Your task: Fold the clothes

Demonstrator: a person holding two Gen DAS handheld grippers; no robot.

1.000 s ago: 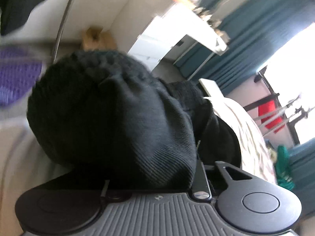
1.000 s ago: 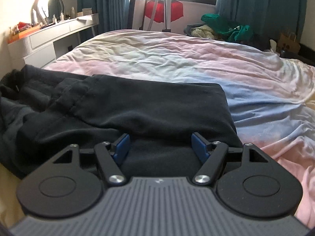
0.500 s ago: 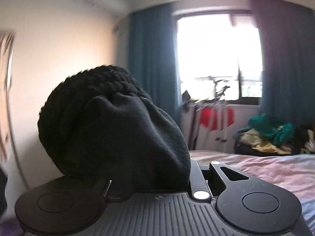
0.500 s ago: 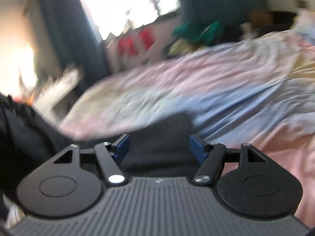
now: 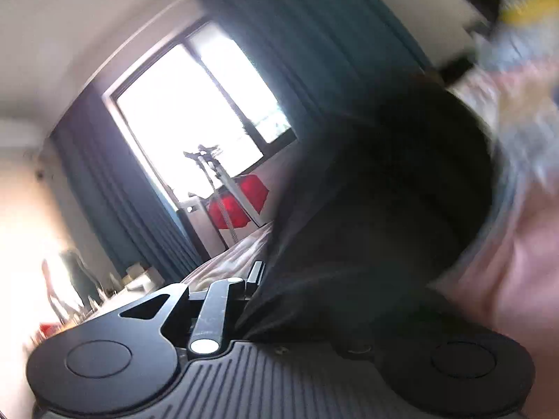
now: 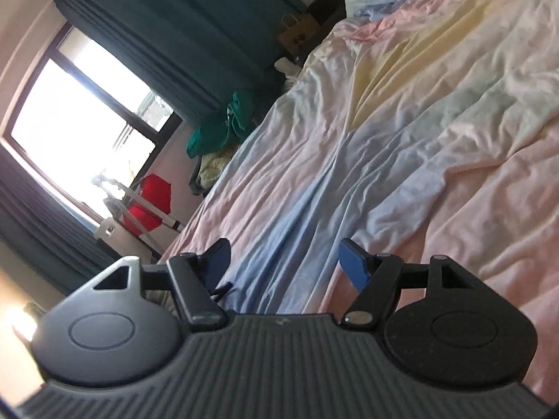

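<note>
Currently the garment (image 5: 377, 216), a black bunched cloth, fills the space directly ahead of the left tongs (image 5: 279, 300) and drapes over their right finger, hiding it. Only the left finger (image 5: 256, 274) shows, with cloth lying against its inner side. The tips are covered, so the exact gap cannot be read, but the cloth leads straight into the jaws and hangs from them, clamped. The garment edge is blurred. No writing, brand or label is legible in either view.

The right tongs (image 6: 283, 262) stand wide apart, both blue pads (image 6: 353, 267) exposed, with nothing between them and nothing touched. The garment does not appear in the right view.

Ahead of and below the right tongs lies the bed (image 6: 419, 122), covered by a wrinkled pastel sheet in pink, blue and yellow. Both views are tilted.

Beyond the left finger of each tongs are a bright window (image 5: 195, 111) and dark teal curtains (image 6: 195, 28). A red item (image 6: 150, 206) hangs on a rack below the window. A green clothes pile (image 6: 223, 129) sits beside the bed's far edge, and a brown paper bag (image 6: 300, 31) stands further along.
</note>
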